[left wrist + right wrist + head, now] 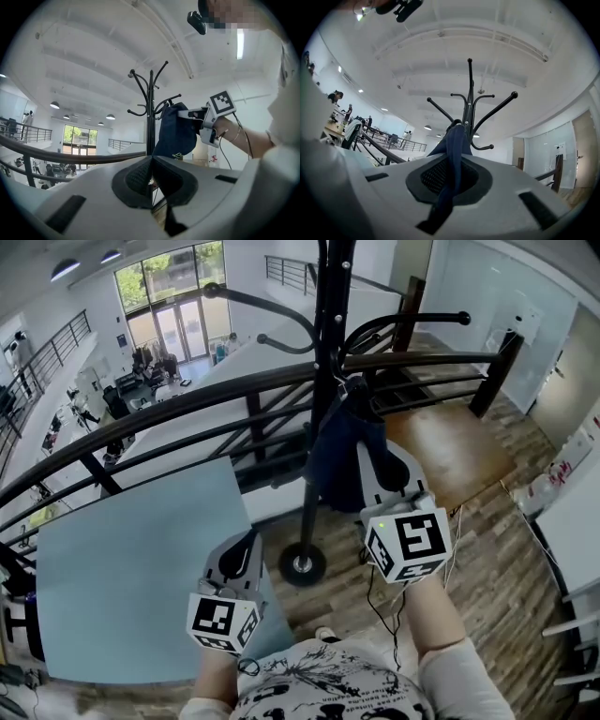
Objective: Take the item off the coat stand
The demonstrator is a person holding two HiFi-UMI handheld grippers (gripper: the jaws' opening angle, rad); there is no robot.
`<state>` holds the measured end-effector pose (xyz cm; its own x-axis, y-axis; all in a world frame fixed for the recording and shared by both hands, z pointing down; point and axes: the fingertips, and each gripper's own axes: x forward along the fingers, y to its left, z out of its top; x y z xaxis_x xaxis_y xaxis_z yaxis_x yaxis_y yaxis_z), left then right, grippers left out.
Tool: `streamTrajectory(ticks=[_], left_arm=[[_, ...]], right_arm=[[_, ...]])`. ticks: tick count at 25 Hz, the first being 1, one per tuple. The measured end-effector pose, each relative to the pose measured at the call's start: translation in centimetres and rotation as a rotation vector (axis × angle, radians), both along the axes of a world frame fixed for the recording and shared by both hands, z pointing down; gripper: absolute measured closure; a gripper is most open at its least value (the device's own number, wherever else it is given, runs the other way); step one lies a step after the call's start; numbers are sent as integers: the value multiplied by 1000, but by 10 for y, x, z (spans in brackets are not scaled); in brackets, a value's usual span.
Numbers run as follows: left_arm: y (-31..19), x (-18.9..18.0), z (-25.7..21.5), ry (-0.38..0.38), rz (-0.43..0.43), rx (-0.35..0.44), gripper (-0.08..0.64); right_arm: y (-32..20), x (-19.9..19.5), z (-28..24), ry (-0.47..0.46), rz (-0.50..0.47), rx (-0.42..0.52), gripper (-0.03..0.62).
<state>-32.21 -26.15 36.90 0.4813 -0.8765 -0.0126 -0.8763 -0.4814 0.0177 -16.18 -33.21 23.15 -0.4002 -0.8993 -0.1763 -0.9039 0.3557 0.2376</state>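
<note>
Two grippers are in view: the right gripper point(370, 460) has its jaws clamped on the fabric of the navy cap point(337, 456), which hangs against the pole of the black coat stand point(323, 352), just below its hooks. The left gripper point(246, 545), its jaws pressed together on nothing, is held lower, left of the stand.

Site type: open-plan office building, upper gallery level. Ahead of the left claw point(248, 542), a dark metal railing point(187, 404) edges the gallery. Beyond it, ahead and left of the claw and lower down, workstations point(141, 385) with chairs fill a ground floor that ends at tall glass entrance doors point(176, 326). Right of the claw lies wood plank floor point(497, 559). Above the claw, a white beamed ceiling point(93, 56) carries round lamps point(55, 105).
</note>
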Motion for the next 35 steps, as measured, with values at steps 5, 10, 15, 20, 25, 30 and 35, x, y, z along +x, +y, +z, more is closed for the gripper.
streamTrajectory(ticks=[5, 10, 15, 20, 25, 30, 35], left_arm=[[9, -4, -2, -2, 5, 5, 555], [12, -4, -5, -15, -8, 12, 555], [13, -8, -8, -13, -30, 20, 555], [11, -7, -14, -19, -52, 26, 555], [9, -7, -15, -28, -66, 39, 555], [9, -3, -16, -38, -73, 41, 555], [8, -3, -14, -41, -91, 35, 555]], right_arm=[[21, -3, 31, -1, -8, -50, 595], [29, 5, 76, 12, -17, -129, 595], [40, 7, 115, 9, -36, -194, 595], [45, 4, 144, 10, -92, -237, 595], [47, -6, 140, 9, -142, -223, 595], [44, -8, 137, 12, -159, -216, 595], [42, -6, 134, 12, -173, -207, 595]])
